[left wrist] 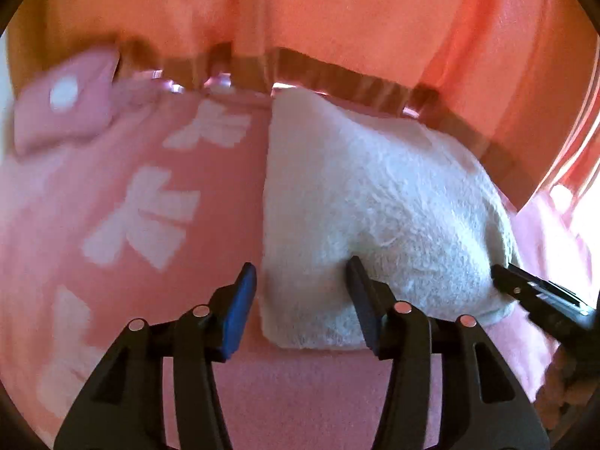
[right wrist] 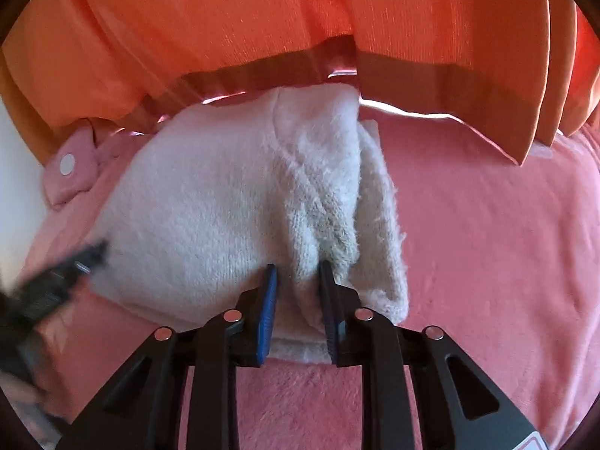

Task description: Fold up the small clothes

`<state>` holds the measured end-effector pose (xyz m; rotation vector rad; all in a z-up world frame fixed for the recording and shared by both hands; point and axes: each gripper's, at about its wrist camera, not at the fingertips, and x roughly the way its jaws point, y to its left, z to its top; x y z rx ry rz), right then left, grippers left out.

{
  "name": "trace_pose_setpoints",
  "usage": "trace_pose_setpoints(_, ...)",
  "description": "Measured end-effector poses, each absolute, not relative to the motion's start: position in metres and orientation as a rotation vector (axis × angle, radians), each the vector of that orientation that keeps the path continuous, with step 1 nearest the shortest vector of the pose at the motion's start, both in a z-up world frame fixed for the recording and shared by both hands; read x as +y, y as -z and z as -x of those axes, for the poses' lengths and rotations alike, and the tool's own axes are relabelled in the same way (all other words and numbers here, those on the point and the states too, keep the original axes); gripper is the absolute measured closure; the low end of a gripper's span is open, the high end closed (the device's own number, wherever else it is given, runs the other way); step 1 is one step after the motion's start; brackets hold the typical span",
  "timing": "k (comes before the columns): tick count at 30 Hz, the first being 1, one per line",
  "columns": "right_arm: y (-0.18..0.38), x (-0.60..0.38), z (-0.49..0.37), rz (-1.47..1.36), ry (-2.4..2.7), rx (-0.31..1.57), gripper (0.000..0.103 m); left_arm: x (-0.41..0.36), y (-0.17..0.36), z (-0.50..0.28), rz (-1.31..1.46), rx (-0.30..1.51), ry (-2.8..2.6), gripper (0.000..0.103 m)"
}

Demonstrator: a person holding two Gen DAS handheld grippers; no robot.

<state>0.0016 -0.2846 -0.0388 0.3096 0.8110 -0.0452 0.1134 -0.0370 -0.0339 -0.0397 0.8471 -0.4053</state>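
A small white fluffy garment [left wrist: 375, 206] lies folded on a pink blanket [left wrist: 131, 195]. My left gripper [left wrist: 302, 266] is open, its fingers standing apart at the garment's near left edge, not clamped on it. The right gripper [left wrist: 525, 288] shows at the garment's right end in this view. In the right wrist view the same garment [right wrist: 232, 202] is bunched up, and my right gripper [right wrist: 298, 266] is shut on a fold of it at the near edge. The left gripper [right wrist: 75, 262] appears blurred at the garment's left end.
The pink blanket [right wrist: 487, 243] has white bow prints [left wrist: 157, 217] on its left part. Orange curtains [right wrist: 262, 18] hang right behind the bed edge. A pink tab with a white dot [right wrist: 67, 165] lies at the far left.
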Motion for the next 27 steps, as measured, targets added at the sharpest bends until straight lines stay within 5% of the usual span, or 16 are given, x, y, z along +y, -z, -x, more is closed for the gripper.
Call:
trace_pose_setpoints(8, 0.046, -0.292, -0.005, -0.3, 0.079, 0.84, 0.092, -0.047, 0.029, -0.1, -0.069, 0.811, 0.373, 0.052)
trace_pose_setpoints(17, 0.05, -0.279, 0.063, -0.321, 0.175, 0.814, 0.078, -0.05, 0.035, -0.052, -0.113, 0.83, 0.375, 0.045)
trace_pose_setpoints(21, 0.069, -0.263, 0.095, -0.294, 0.261, 0.81, 0.051, -0.052, 0.049, -0.021, -0.119, 0.841, 0.35, 0.032)
trace_pose_setpoints(27, 0.09, -0.236, 0.12, -0.219, 0.275, 0.815, 0.046, -0.051, 0.064, 0.007, -0.115, 0.836, 0.325, 0.032)
